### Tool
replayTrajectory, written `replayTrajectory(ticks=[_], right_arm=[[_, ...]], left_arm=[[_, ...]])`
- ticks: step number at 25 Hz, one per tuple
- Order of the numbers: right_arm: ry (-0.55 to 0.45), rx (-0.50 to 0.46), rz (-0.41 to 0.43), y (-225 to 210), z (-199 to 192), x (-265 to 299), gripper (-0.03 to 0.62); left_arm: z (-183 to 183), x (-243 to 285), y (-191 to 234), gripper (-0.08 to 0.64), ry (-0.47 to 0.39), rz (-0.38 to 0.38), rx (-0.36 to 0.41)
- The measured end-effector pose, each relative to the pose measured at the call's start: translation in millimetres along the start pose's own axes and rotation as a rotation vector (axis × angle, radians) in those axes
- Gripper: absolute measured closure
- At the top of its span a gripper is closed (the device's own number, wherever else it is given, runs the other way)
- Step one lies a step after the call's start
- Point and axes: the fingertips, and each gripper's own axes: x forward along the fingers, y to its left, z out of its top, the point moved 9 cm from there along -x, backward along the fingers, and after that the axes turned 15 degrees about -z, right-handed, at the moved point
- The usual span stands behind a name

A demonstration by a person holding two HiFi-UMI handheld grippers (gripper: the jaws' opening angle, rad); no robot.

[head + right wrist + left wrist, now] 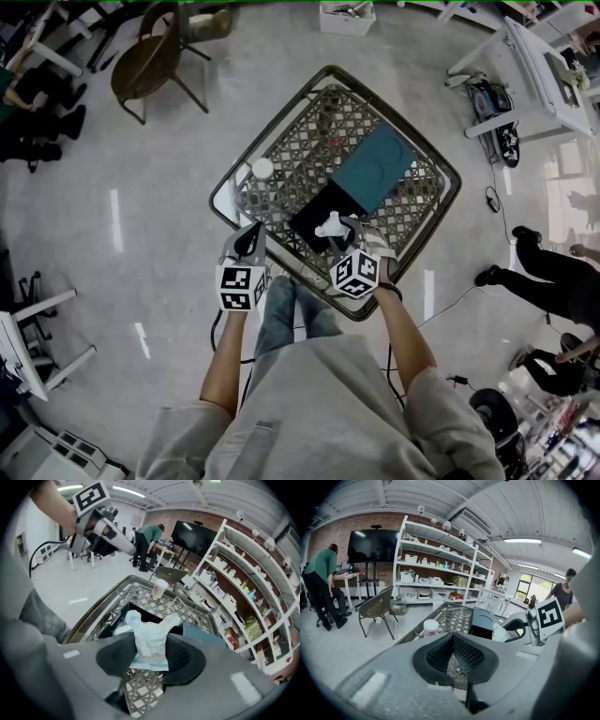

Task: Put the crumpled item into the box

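The right gripper (150,657) is squeezing the crumpled item (149,637) between its fingers, just over the near edge of the open box (312,216). The left gripper (457,660) is hanging open and holding nothing, with bare table (454,616) ahead of its fingers.

Open workshop space. Floor (141,187) is grey and polished, with strip-light reflections on it. Back wall (333,536) is red brick, with a big dark screen (372,545) on a stand in front. A tall white shelving unit (436,569) stands beside the screen, loaded with boxes and bottles. Ceiling (534,508) is white, panelled and curved. Tube lights (522,540) are lit, and an AC unit (474,522) is mounted high. Window (530,587) at the far end lets in daylight. Furniture: square metal lattice table (309,122) mid-floor, woven chair (145,61) well apart from it, white desks (539,80) at the room's edge, white crate (347,19) on the floor beyond the table.
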Motion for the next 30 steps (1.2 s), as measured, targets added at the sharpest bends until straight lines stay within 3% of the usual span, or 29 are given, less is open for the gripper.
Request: replayTrajectory(ticks=[13,30], right_arm=[[0.082,-0.056,0.086,-3,-2,40,0.420],[0.226,-0.167,0.271,12,-7,95,0.419]], left_arm=[[-3,-1,3,0.554,0.003,0.005,-0.010],[-8,-4,11,0.554,0.016,0.023,-0.023]])
